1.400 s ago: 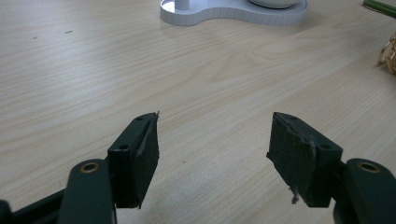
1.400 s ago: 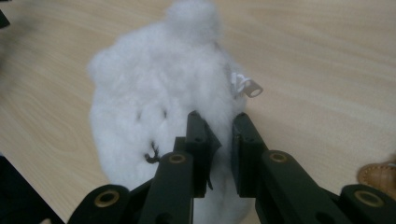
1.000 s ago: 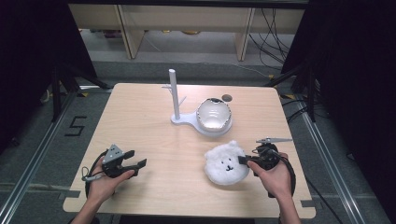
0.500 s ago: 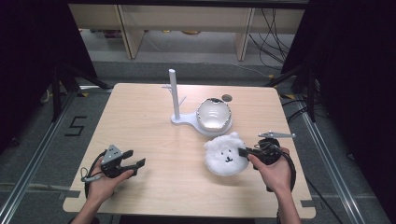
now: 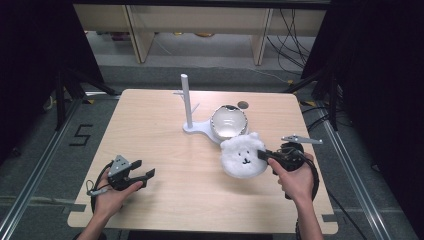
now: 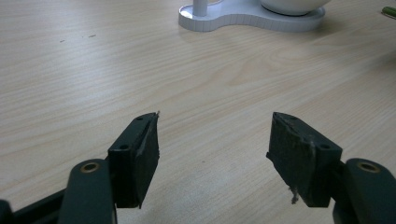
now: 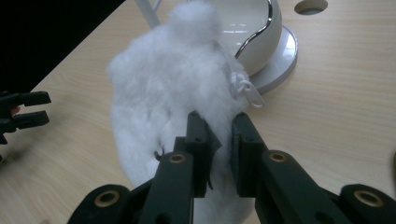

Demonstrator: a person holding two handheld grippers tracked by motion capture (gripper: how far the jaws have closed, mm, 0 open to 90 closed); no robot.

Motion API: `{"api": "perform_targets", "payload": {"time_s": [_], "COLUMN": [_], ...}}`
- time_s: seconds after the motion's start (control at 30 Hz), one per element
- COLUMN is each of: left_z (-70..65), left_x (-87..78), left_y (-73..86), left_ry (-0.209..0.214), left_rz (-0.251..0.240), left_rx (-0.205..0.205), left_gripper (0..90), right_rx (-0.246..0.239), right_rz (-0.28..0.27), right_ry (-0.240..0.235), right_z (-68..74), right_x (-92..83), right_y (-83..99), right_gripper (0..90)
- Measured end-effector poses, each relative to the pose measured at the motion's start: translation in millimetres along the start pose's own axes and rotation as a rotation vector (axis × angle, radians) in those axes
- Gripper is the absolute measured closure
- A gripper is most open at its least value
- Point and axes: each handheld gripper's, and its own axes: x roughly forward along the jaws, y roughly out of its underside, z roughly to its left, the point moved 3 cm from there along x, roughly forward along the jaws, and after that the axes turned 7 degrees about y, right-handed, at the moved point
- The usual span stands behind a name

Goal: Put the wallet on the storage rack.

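A pale wooden worktop point(image 5: 165, 125) is seen from above. A white stand with an upright post and a glossy round bowl point(image 5: 229, 121) sits at its far middle. Just in front, touching the bowl's near side, a fluffy white plush pouch with a small bear face point(image 5: 243, 156) is pinched at its right edge by the right tool point(image 5: 264, 155). The left tool point(image 5: 145, 174), spread and empty, is held well apart to the left.

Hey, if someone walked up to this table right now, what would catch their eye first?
Most likely the fluffy white pouch with a little bear face, right of the table's middle, pinched at its edge by the jaws of the right gripper. Just behind it sits a shiny white bowl on a white stand with a tall post. The left gripper rests open near the front left.
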Motion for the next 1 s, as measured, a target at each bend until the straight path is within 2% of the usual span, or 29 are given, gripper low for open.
{"api": "perform_targets", "payload": {"time_s": [0.03,0.07,0.17,0.2,0.23,0.27,0.3,0.33,0.37,0.4,0.43,0.47,0.5,0.53,0.63,0.67,0.7,0.73,0.8,0.83,0.93,0.97,1.0], "left_z": [-0.1,-0.2,-0.2,-0.1,-0.1,-0.2,-0.2,-0.2,-0.5,-0.6,-0.7,-0.8,-0.9,-0.9,-0.8,-0.8,-0.8,-1.1,-1.2,-1.2,-1.4,-1.4,-1.4], "left_x": [0.1,0.1,0.1,0.0,0.1,0.1,0.1,0.0,-0.3,-0.2,-0.1,-0.1,-0.2,-0.2,-0.3,-0.2,-0.2,-0.1,-0.1,0.0,0.1,0.0,-0.1], "left_y": [-0.1,-0.1,0.0,0.0,0.0,0.1,0.2,0.3,0.5,0.6,0.8,0.9,0.9,0.9,0.9,1.3,1.3,1.6,1.6,1.7,1.7,1.6,1.6], "left_ry": [0.0,0.0,0.0,-0.001,-0.001,-0.001,-0.001,-0.001,-0.006,-0.004,-0.004,-0.004,-0.004,-0.005,-0.005,-0.005,-0.005,-0.005,-0.005,-0.005,-0.005,-0.005,-0.005], "left_rz": [0.0,0.0,-0.001,-0.001,-0.001,-0.001,-0.001,0.0,0.004,0.003,0.002,0.003,0.003,0.003,0.003,0.005,0.005,0.004,0.004,0.004,0.004,0.003,0.003], "left_rx": [0.0,0.0,0.0,0.0,0.0,-0.001,-0.002,-0.001,-0.001,-0.002,-0.003,-0.003,-0.003,-0.002,-0.002,-0.002,-0.002,-0.003,-0.002,-0.002,-0.002,-0.002,-0.002], "left_gripper": [32.6,32.5,32.6,32.6,32.6,32.5,32.6,32.6,32.6,32.6,32.6,32.5,32.5,32.6,32.6,32.6,32.5,32.6,32.6,32.5,32.5,32.5,32.5], "right_rx": [-0.037,-0.003,-0.001,-0.024,-0.006,-0.029,-0.034,0.004,0.004,-0.038,0.005,-0.035,-0.043,-0.027,-0.015,-0.044,-0.044,-0.018,-0.028,-0.006,-0.033,0.009,-0.029], "right_rz": [-0.016,-0.014,-0.023,-0.037,-0.03,-0.051,-0.054,-0.047,-0.047,-0.062,-0.052,-0.069,-0.07,-0.076,-0.08,-0.082,-0.082,-0.085,-0.097,-0.083,-0.104,-0.089,-0.109], "right_ry": [-0.009,-0.008,-0.008,-0.002,0.002,-0.011,-0.005,-0.007,-0.007,0.001,0.0,-0.002,0.01,-0.002,0.006,0.017,0.017,0.009,0.012,0.009,0.011,0.013,0.009], "right_z": [-3.0,-0.2,-0.5,-2.4,-1.1,-3.3,-3.5,0.0,0.0,-3.5,0.0,-3.3,-4.0,-2.7,-2.0,-4.3,-4.3,-3.2,-4.7,-2.2,-4.5,-0.9,-4.0], "right_x": [0.0,-1.5,-1.9,-1.7,-1.9,-1.5,-2.0,-3.4,-3.4,-2.5,-3.4,-1.8,-1.0,-1.3,-0.2,-1.3,-1.3,-0.8,-0.4,-1.9,-0.6,-1.9,0.1], "right_y": [-2.0,-3.9,-6.7,-8.1,-9.3,-10.9,-12.8,-14.5,-14.5,-16.7,-17.1,-19.2,-20.4,-21.8,-24.7,-27.3,-27.3,-29.4,-31.5,-32.3,-36.7,-37.0,-40.3], "right_gripper": [80.5,80.5,80.5,80.5,80.5,80.5,80.5,80.5,80.5,80.5,80.5,80.5,80.5,80.5,80.5,80.5,80.5,80.5,80.5,80.5,80.5,80.5,80.5]}}
